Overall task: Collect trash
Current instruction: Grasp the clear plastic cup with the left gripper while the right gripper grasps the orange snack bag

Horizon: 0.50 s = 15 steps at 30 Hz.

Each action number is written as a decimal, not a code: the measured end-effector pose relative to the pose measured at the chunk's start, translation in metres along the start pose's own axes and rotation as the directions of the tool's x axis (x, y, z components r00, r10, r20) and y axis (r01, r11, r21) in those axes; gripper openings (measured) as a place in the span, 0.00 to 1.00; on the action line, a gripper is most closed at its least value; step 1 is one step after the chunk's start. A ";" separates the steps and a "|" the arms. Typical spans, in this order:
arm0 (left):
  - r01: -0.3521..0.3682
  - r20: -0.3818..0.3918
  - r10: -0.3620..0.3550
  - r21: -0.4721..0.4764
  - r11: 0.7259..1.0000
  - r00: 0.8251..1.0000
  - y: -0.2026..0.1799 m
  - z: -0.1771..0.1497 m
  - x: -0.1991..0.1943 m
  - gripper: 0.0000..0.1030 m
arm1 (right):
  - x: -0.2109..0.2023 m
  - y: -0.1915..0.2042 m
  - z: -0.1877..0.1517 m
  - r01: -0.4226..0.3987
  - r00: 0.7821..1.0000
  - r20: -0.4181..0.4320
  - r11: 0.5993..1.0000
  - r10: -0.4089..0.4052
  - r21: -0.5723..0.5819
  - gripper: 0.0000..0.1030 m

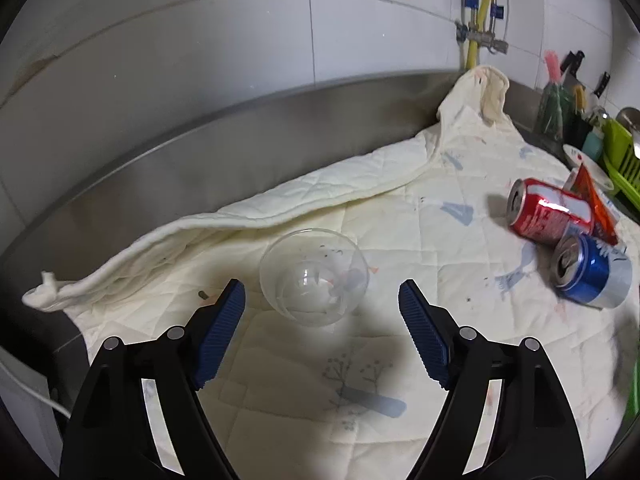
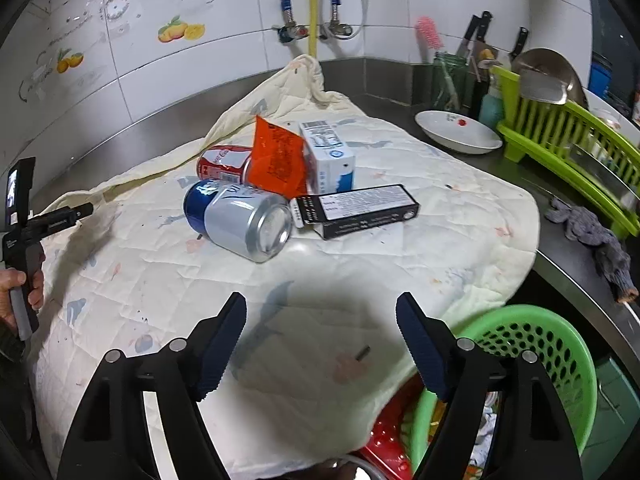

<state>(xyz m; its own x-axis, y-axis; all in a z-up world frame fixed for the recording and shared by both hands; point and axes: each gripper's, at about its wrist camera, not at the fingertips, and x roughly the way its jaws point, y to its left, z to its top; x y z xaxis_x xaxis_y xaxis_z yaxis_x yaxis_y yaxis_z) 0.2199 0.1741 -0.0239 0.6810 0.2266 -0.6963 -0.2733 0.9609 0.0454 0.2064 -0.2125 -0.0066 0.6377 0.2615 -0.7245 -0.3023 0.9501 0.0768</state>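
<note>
Left gripper (image 1: 322,294): fingers spread wide, nothing between the pads; aimed down at the clear plastic cup (image 1: 314,278), probably to fit around its wide rim.
Right gripper (image 2: 320,308): fingers spread as well, empty; hovering over bare quilt, short of the trash pile.
Quilted cloth (image 2: 400,264): laid over the steel tabletop (image 2: 568,256), likely to keep cans from rolling and sliding.
Trash pile: gathered near the middle of the cloth, pieces touching or leaning on each other, so easy to take one after another.
Cans: two, both lying on the side: red can (image 2: 222,162) behind, blue-and-silver can (image 2: 240,218) in front.
Orange wrapper (image 2: 278,158): one, leaning between the red can and the carton.
Milk carton (image 2: 330,156): one, upright.
Black box (image 2: 360,208): one, flat, just beside the blue can.
Clear cup: one, apart from the pile, on the left side.
Green basket (image 2: 532,356): one, below the tabletop edge by the right gripper, seemingly the place for collected trash.
</note>
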 end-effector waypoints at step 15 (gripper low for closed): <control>0.030 -0.020 -0.030 0.002 1.000 0.999 0.001 0.001 0.036 0.72 | 0.037 0.015 0.024 -0.023 0.999 -0.039 0.997 0.020 -0.080 0.73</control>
<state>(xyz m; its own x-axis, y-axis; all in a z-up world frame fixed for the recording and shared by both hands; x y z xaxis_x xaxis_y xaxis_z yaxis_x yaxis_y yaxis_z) 0.2450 0.1835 -0.0478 0.6752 0.1943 -0.7116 -0.2511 0.9676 0.0260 0.2423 -0.1844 -0.0154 0.6035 0.2740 -0.7488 -0.3725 0.9272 0.0391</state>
